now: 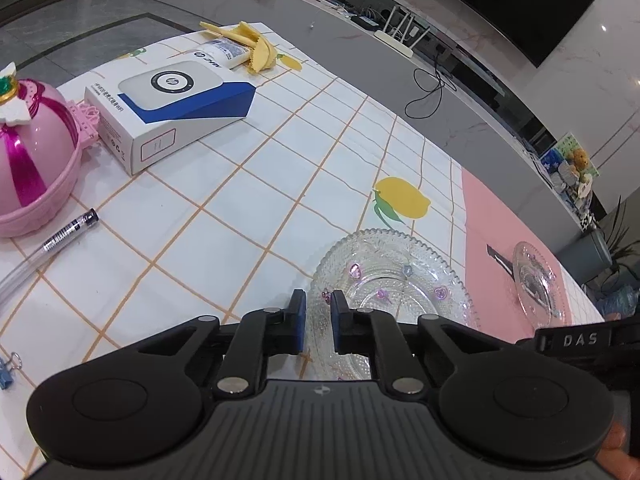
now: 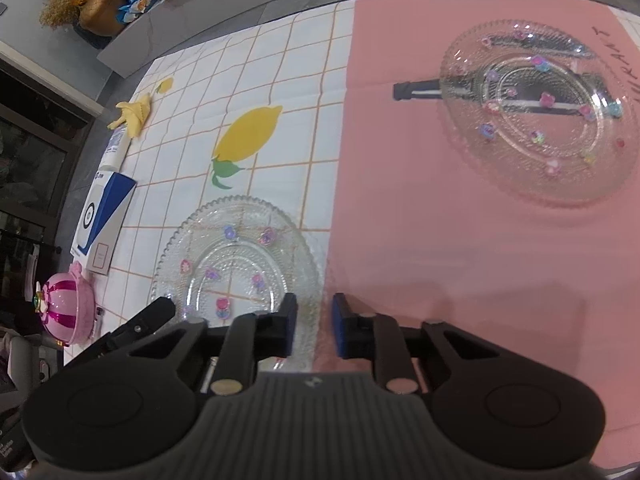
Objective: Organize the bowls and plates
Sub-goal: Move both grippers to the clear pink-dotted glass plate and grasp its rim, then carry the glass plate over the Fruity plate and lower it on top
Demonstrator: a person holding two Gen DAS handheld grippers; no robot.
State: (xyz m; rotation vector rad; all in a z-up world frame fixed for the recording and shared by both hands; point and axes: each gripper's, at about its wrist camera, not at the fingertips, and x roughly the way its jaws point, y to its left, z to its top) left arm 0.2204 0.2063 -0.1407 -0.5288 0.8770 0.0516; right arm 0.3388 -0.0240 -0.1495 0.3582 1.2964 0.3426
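Fingers (image 1: 298, 312) of your left gripper (image 1: 319, 322) stand narrow, a slim gap between the blue pads, with the beaded near rim of the glass plate (image 1: 394, 276) running through that gap; whether the pads actually press the rim cannot be told. Fingers (image 2: 290, 322) of your right gripper (image 2: 314, 326) likewise stand narrow, straddling the right-hand rim of the same glass plate (image 2: 240, 256); contact there cannot be told either. Item one, this glass plate: clear, patterned, with small pink and purple flower and heart ornaments, lying flat on the white tablecloth (image 1: 256, 184) with orange grid lines, its right edge at the seam where the pink mat (image 2: 420, 184) begins. Item two, second glass plate (image 2: 536, 112): same pattern, lying flat on the pink mat, well apart from the first plate, over a black-and-white object (image 2: 416, 90) whose end sticks out at its left. Printed lemon (image 2: 250, 132): on the cloth just beyond the first plate. Blue-and-white box (image 1: 168, 108): further off to the left of the first plate. Yellow cloth (image 1: 252, 46) and a white tube (image 1: 218, 53): beyond the box. Pink domed container (image 1: 34, 156): left of the box, with a clear pen (image 1: 70, 230) lying just beside it. Blue binder clip (image 1: 8, 372): near the cloth's left edge.
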